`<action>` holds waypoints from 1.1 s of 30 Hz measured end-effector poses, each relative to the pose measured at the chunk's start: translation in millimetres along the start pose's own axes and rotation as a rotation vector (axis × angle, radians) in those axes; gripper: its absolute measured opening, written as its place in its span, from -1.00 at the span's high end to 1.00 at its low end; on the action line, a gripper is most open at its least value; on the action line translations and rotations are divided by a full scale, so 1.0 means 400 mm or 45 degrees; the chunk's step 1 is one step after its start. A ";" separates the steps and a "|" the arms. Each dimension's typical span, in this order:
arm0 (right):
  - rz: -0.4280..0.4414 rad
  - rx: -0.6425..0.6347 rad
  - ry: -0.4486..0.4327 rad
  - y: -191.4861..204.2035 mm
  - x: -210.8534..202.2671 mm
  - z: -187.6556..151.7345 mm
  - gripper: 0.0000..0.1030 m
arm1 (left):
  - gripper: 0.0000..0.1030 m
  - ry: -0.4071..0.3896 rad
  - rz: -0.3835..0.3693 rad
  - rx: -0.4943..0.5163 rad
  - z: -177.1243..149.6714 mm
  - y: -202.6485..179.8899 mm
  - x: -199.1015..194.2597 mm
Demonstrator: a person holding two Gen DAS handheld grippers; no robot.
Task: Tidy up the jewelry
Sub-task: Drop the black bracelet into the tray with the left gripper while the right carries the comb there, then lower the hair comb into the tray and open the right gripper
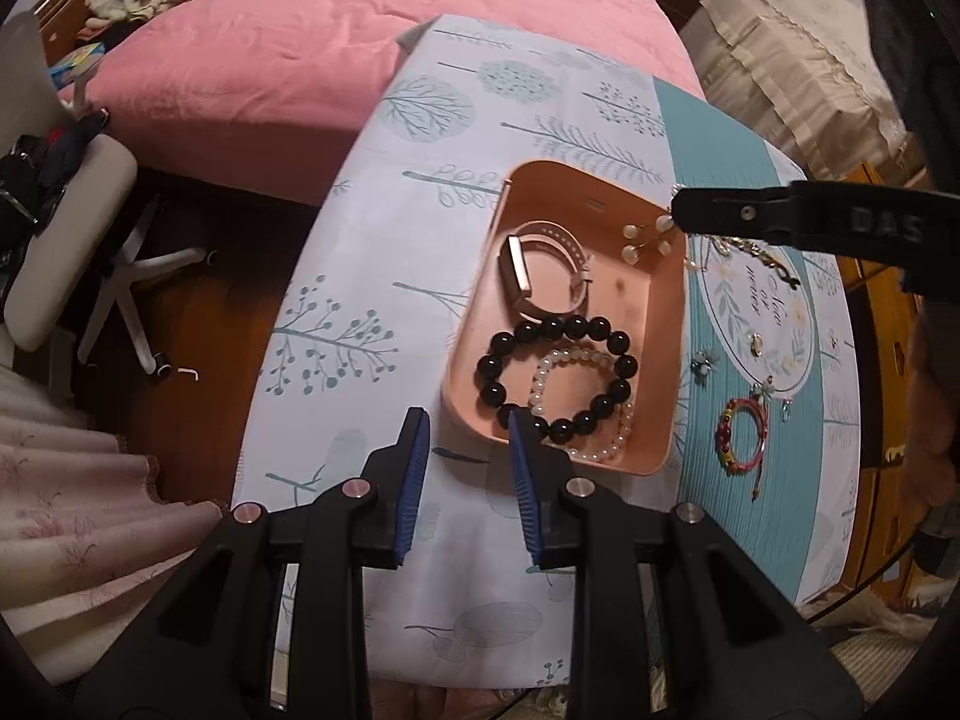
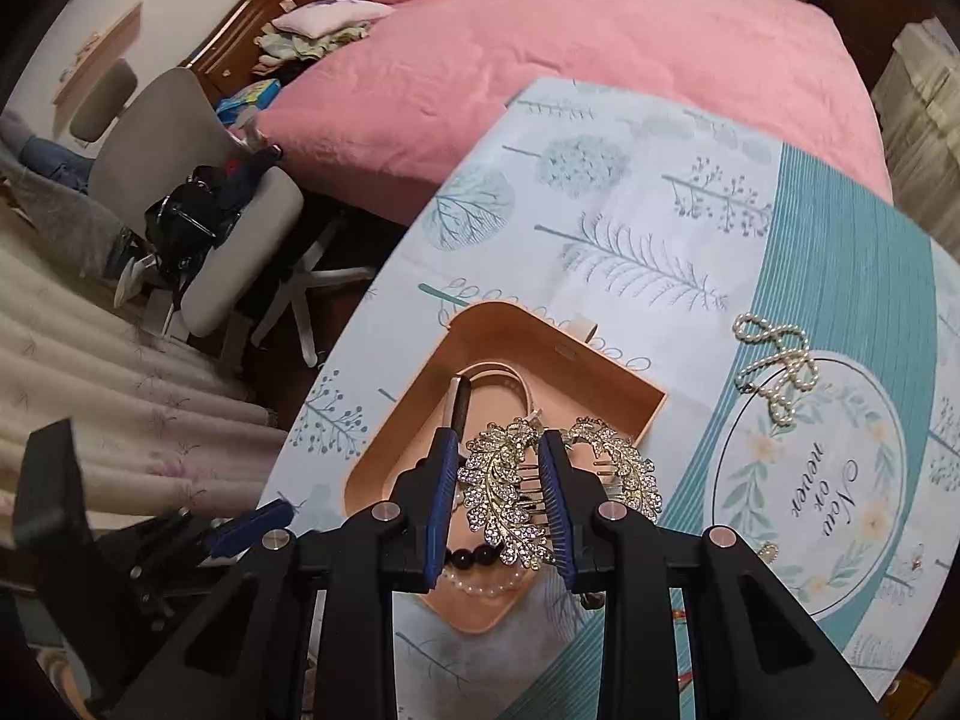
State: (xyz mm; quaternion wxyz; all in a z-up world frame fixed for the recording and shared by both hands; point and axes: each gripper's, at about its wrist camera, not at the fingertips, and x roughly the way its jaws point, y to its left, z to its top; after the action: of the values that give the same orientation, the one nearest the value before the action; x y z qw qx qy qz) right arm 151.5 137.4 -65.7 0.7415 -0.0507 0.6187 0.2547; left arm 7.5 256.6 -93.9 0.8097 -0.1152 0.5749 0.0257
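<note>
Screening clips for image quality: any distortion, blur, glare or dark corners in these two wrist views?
Left wrist view: strong fisheye bending of the tablecloth edges, black vignette corners, black bead bracelet in the pink tray sharp, no harsh glare. Right wrist view: same barrel distortion; rhinestone leaf hair comb crisp with small sparkles, left gripper at lower left soft and blurred.

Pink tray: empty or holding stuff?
Holding stuff. In the pink plastic tray: black bead bracelet, white pearl bracelet, pink-strapped watch.

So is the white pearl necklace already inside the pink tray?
No, the pearl necklace lies on the tablecloth to the right of the pink tray, well outside its rim.
</note>
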 end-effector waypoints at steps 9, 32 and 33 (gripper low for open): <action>0.019 0.053 0.070 -0.028 0.057 0.018 0.35 | 0.53 0.002 0.007 0.003 -0.004 -0.004 0.000; 0.100 0.156 0.005 -0.156 0.037 -0.140 0.44 | 0.53 0.097 0.000 0.099 0.003 -0.097 0.052; 0.100 0.160 0.012 -0.157 0.046 -0.143 0.44 | 0.53 0.104 0.002 0.100 0.002 -0.097 0.055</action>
State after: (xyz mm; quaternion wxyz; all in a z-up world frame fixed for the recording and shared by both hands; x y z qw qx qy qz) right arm 130.3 66.5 -111.5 0.7297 0.0191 0.6385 0.2439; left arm 22.5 216.9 -108.3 0.7895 -0.0838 0.6081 -0.0009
